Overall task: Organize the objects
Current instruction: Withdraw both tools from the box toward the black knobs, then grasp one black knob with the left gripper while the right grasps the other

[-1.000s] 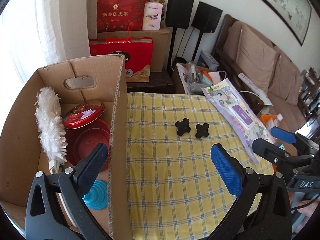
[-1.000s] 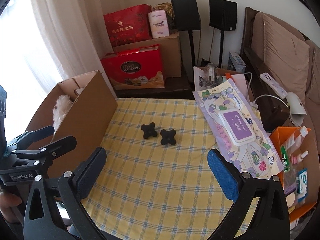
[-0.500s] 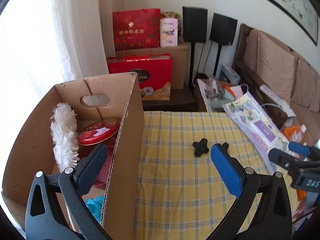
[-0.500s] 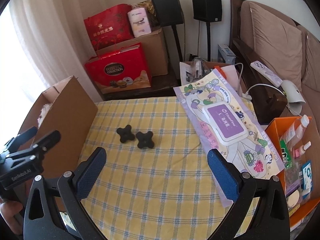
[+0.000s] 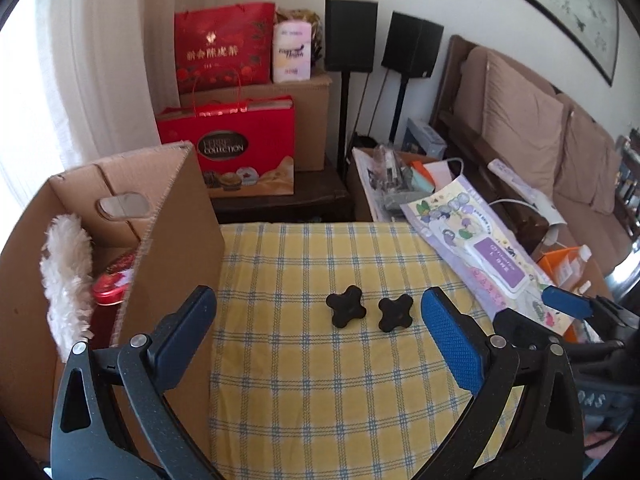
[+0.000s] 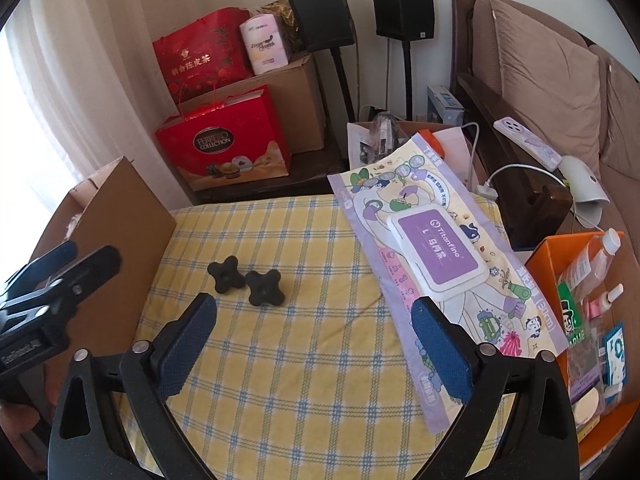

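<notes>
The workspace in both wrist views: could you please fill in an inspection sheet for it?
Surface: yellow checked tablecloth, flat.
Job's things: two black cross-shaped knobs side by side mid-cloth; brown cardboard box at its left edge holds a white fluffy duster and a red round tin.
Clutter: purple wipes pack on the right; orange box of toiletries beyond.
Grippers: left gripper and right gripper open, empty.
Cables: white cable by the sofa.
Surroundings: red gift boxes, black speakers.
</notes>
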`<act>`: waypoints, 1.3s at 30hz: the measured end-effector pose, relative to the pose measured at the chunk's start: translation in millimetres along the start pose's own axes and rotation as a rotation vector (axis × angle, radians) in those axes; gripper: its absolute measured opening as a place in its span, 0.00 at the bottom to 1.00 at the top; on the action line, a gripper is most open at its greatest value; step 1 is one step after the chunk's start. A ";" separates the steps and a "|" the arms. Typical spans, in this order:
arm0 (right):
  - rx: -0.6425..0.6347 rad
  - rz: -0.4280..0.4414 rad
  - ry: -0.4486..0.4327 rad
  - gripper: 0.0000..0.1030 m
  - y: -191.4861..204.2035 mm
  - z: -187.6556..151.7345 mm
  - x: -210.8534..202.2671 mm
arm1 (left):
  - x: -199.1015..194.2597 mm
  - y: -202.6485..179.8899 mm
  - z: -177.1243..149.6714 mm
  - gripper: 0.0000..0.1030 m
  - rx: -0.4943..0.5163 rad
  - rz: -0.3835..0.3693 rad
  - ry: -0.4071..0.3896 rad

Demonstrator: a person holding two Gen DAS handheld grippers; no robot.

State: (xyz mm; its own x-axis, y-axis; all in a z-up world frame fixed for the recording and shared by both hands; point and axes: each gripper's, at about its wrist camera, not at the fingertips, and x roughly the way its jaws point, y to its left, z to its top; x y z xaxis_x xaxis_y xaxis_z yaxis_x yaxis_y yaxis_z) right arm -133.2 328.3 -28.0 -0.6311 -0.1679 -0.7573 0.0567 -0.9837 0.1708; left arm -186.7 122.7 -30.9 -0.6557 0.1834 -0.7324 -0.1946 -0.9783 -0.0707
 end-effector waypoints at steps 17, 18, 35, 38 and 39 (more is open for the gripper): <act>-0.005 0.010 0.068 0.67 -2.4 -8.0 58.4 | 108.0 -4.1 -12.3 0.68 -0.026 -0.047 0.193; -0.002 0.009 0.070 0.67 -4.1 -8.4 59.7 | 111.1 -3.5 -12.8 0.68 -0.035 -0.058 0.197; 0.021 0.014 0.094 0.67 -9.0 -11.3 69.1 | 139.0 -8.9 -17.3 0.35 -0.029 -0.064 0.226; 0.019 0.019 0.094 0.67 -5.7 -10.9 71.2 | 137.9 -2.4 -17.7 0.31 -0.052 -0.076 0.233; 0.020 0.022 0.095 0.67 -4.7 -10.5 72.4 | 137.4 -1.2 -18.1 0.31 -0.055 -0.075 0.234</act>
State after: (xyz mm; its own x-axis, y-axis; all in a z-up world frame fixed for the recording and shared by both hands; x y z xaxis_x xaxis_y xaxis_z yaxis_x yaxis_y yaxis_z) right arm -170.9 320.1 -90.2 -0.5534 -0.1957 -0.8096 0.0540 -0.9784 0.1996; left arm -263.4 147.4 -143.8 -0.4528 0.2347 -0.8601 -0.1920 -0.9678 -0.1630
